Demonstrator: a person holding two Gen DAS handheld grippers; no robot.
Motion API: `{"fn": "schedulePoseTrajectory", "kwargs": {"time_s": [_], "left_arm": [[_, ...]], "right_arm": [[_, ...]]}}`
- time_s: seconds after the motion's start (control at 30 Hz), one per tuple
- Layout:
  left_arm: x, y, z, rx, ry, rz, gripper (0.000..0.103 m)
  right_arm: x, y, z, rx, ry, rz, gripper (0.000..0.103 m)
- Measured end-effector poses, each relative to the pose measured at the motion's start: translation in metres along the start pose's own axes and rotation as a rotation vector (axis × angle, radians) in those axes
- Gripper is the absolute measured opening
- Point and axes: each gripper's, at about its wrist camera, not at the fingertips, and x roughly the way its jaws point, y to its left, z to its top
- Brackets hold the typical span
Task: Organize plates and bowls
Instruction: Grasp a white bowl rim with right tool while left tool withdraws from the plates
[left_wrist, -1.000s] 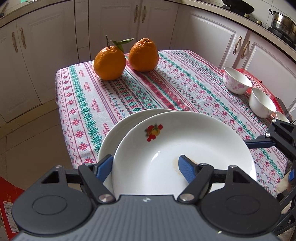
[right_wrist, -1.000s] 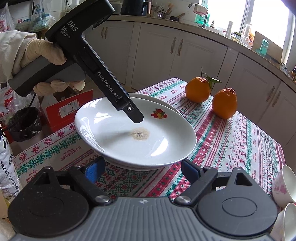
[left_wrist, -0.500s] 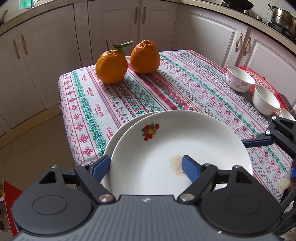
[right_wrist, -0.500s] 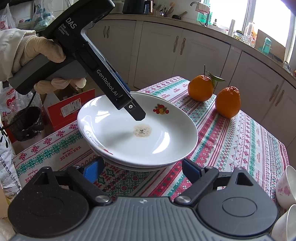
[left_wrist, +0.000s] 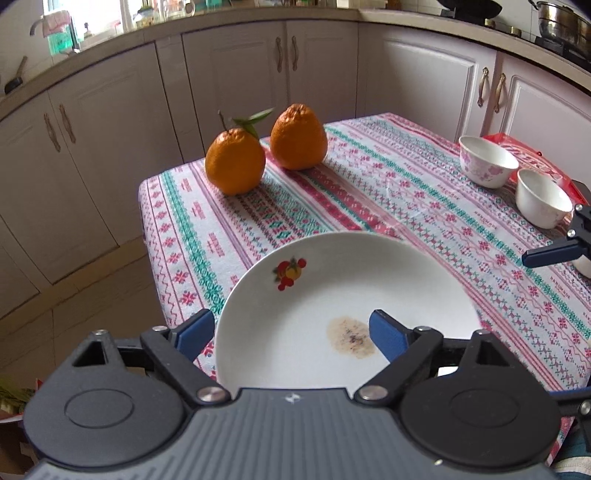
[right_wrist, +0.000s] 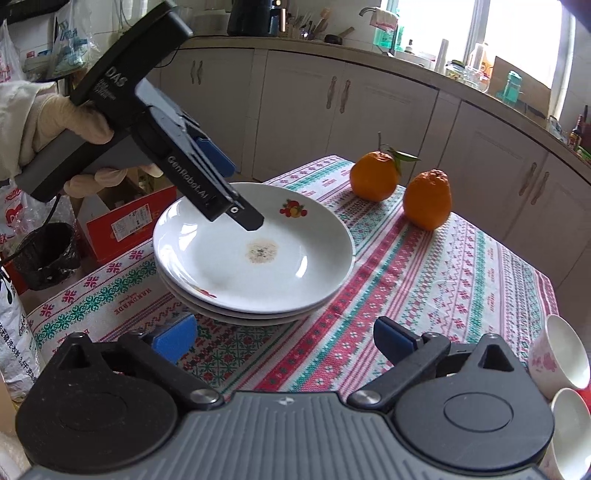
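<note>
A white plate (left_wrist: 332, 295) with a fruit print and a brown stain rests on top of a stack of plates (right_wrist: 255, 310) at the near corner of the table. My left gripper (left_wrist: 291, 332) is open above it; one finger (left_wrist: 388, 336) is over the plate's inside, the other (left_wrist: 192, 328) outside the rim. In the right wrist view the left gripper (right_wrist: 236, 206) hovers just above the plate (right_wrist: 258, 258), apart from it. My right gripper (right_wrist: 284, 339) is open and empty, short of the stack. Two small bowls (left_wrist: 487, 160) (left_wrist: 543, 203) stand at the right.
Two oranges (left_wrist: 236, 162) (left_wrist: 299, 136) sit at the table's far edge on the patterned tablecloth (left_wrist: 406, 206). A red tray (left_wrist: 524, 151) lies under the bowls. White cabinets (left_wrist: 258, 74) surround the table. A red box (right_wrist: 122, 225) and a black bin (right_wrist: 44, 254) stand on the floor.
The left gripper set the top plate square onto the stack, then lifted and pulled back off it. The right gripper stayed nearly still.
</note>
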Motion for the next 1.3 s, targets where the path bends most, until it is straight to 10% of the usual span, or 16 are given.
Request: {"fn": "schedulePoseTrajectory", "kwargs": {"time_s": [0.37, 0.97, 1.3], "left_arm": [[-0.043, -0.082, -0.011, 0.105, -0.193, 0.04, 0.102], [-0.029, -0.242, -0.033, 0.077, -0.226, -0.163, 0.102], [-0.008, -0.297, -0.024, 0.249, -0.217, -0.247, 0.102]], "right_arm": [[-0.059, -0.036, -0.024, 0.089, -0.044, -0.139, 0.103], [-0.142, -0.117, -0.119, 0.339, -0.06, -0.269, 0.103], [-0.152, -0.158, -0.154, 0.453, -0.006, -0.296, 0.103]]}}
